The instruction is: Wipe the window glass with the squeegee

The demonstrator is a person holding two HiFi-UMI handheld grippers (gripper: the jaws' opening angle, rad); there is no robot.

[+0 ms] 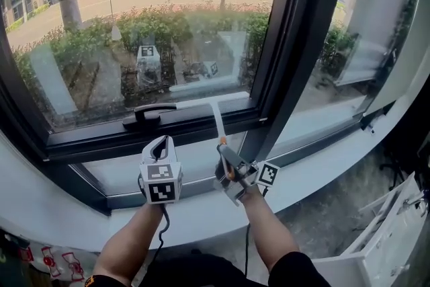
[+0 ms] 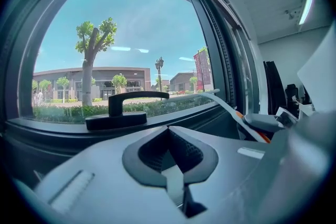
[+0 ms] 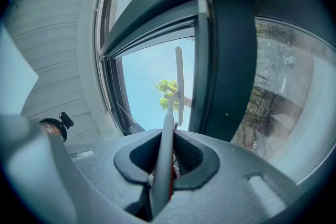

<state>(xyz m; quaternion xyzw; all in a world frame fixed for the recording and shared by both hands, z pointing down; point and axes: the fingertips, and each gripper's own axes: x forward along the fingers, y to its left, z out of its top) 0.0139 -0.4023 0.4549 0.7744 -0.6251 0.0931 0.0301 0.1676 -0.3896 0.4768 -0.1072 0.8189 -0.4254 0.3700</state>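
- Squeegee (image 1: pixel 216 116), head view: its shaft runs straight up from the right gripper (image 1: pixel 227 163) to a blade lying crosswise at the foot of the window glass (image 1: pixel 134 44), just above the bottom frame. The left gripper (image 1: pixel 160 144) hangs just beside it, below the window handle (image 1: pixel 149 114).
- Left gripper view: jaws pressed together, nothing between them; the squeegee passes on its right.
- Right gripper view: jaws clamped on the shaft, blade straight ahead. Any stroke looks to be the right hand's.

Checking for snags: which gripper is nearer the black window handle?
Left. The left gripper sits just below the window handle; the right gripper, clamping the squeegee, is farther off to its right.
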